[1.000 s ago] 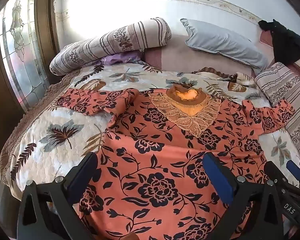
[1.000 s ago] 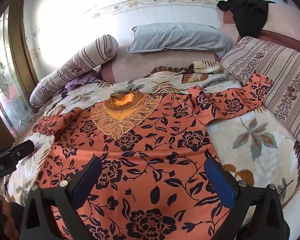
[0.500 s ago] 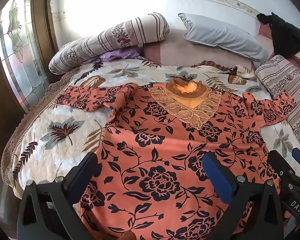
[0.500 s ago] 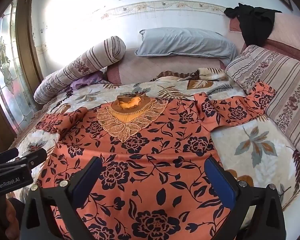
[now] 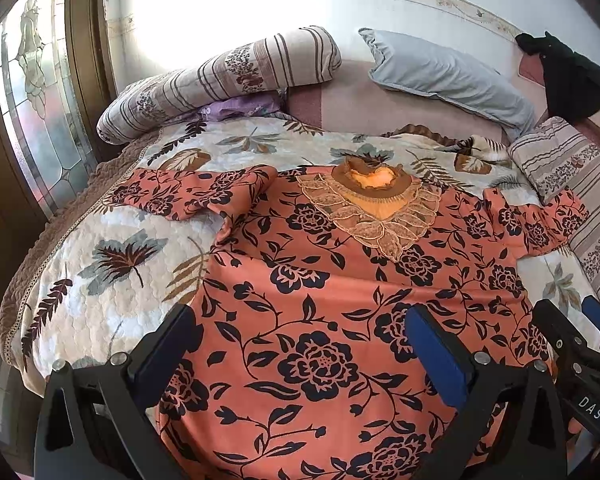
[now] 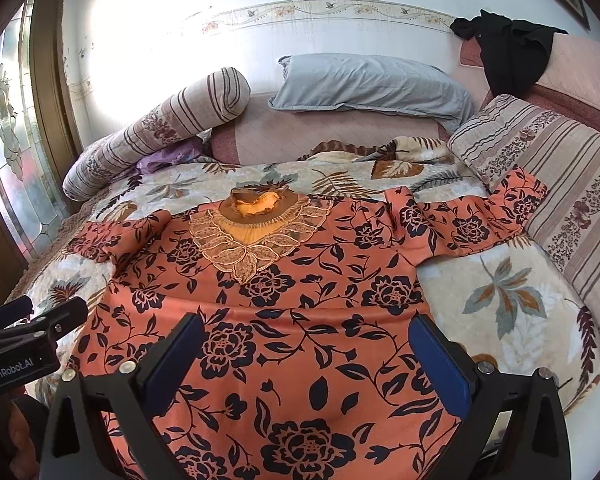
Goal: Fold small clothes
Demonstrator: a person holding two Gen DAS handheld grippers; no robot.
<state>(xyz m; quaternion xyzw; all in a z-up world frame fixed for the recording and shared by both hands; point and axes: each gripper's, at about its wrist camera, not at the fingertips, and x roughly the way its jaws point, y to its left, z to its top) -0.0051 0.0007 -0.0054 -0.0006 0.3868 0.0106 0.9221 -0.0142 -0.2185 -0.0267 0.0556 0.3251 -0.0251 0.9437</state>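
Your left gripper is at the bottom of its frame, jaws spread wide, holding nothing, hovering over the hem end of the orange floral blouse. Your right gripper is the same: wide open, empty, bottom centre, above the lower blouse. Each gripper shows at the edge of the other's view. The blouse lies flat, front up, on the leaf-print quilt, filling frame centre. Its lace collar sits mid-frame, pointing away from you. One sleeve is bunched at centre left; the other sleeve runs right onto the striped cushion. Further back: striped bolster upper left, grey pillow top centre, black garment upper right.
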